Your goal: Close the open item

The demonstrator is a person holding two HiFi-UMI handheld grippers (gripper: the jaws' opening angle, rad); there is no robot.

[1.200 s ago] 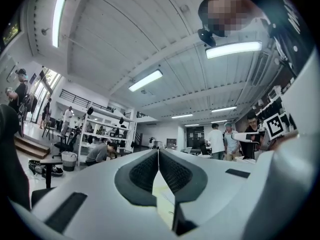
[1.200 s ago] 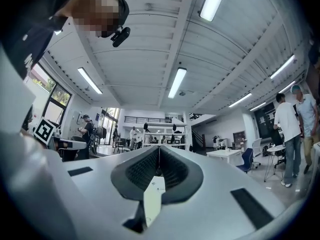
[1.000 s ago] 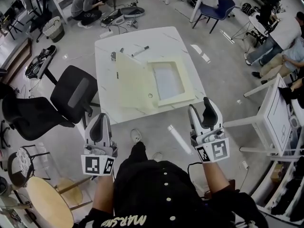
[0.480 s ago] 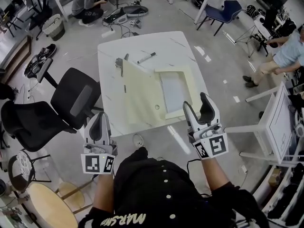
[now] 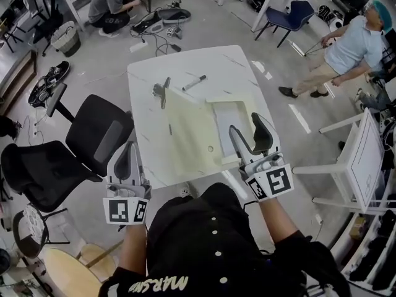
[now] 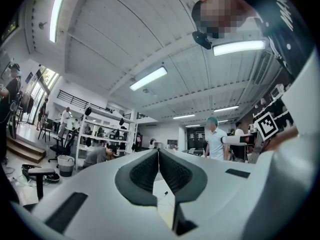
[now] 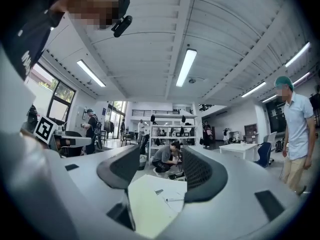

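A pale yellow flat box (image 5: 230, 119) lies open on the white table (image 5: 148, 67), its lid (image 5: 189, 135) swung out to the left. My right gripper (image 5: 247, 127) hovers over the box's near right corner. It is open, its jaws have just been widening, and nothing is between them. In the right gripper view the gripper (image 7: 160, 159) looks over the lid (image 7: 147, 204) towards a marker (image 7: 175, 199). My left gripper (image 5: 127, 148) is shut and empty, off the table's near left edge; its tips (image 6: 158, 154) meet.
A black marker (image 5: 195, 82) and a metal clip (image 5: 161, 91) lie on the table's far half. A black office chair (image 5: 93, 135) stands left of the table, a white desk (image 5: 365, 159) to the right. A person (image 5: 352, 42) walks at the far right.
Both grippers have moved forward towards the table; the right one now reaches over the box's near corner. A person has walked into view at the top right.
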